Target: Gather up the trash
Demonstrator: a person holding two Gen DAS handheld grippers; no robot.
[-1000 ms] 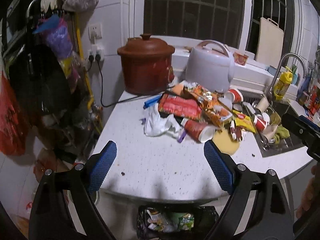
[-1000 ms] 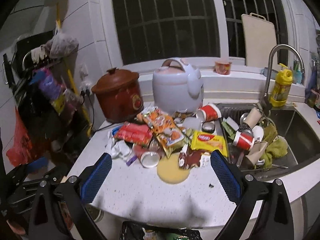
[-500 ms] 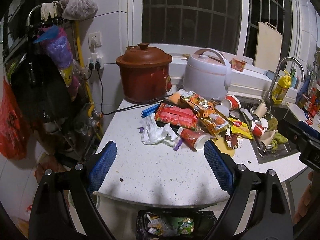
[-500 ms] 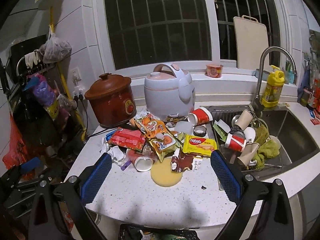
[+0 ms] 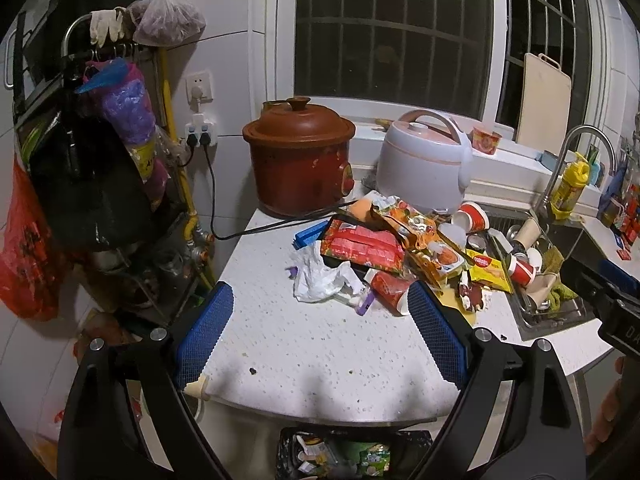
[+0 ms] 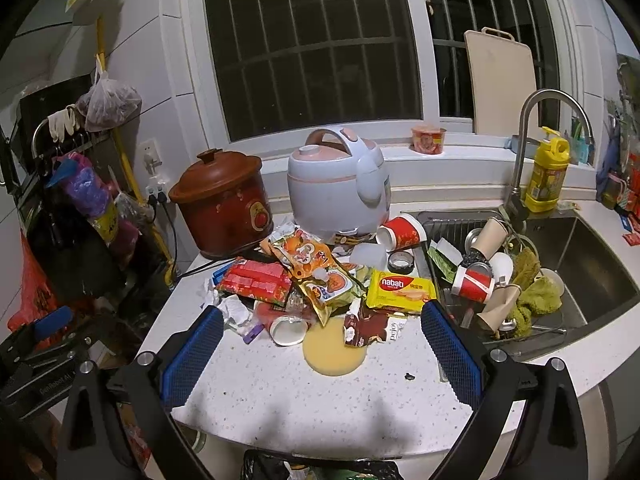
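Both tongs, left tongs [image 5: 320, 332] and right tongs [image 6: 318, 354], hang spread wide and empty; we take the loose white wrapper [image 5: 320, 276] first, then drop it in the bin [image 5: 352, 456] below the surface [image 5: 320, 360].

Left claw [image 5: 320, 324] spread wide, empty, above near edge of white speckled worktop [image 5: 320, 356]. Trash pile [image 5: 396, 252] mid-worktop: wrappers, crumpled white bag [image 5: 320, 276], tipped red cup [image 5: 390, 298]. Brown crock pot [image 5: 298, 160] and white rice cooker [image 5: 424, 164] behind pile. Bin [image 5: 352, 456] below worktop edge.
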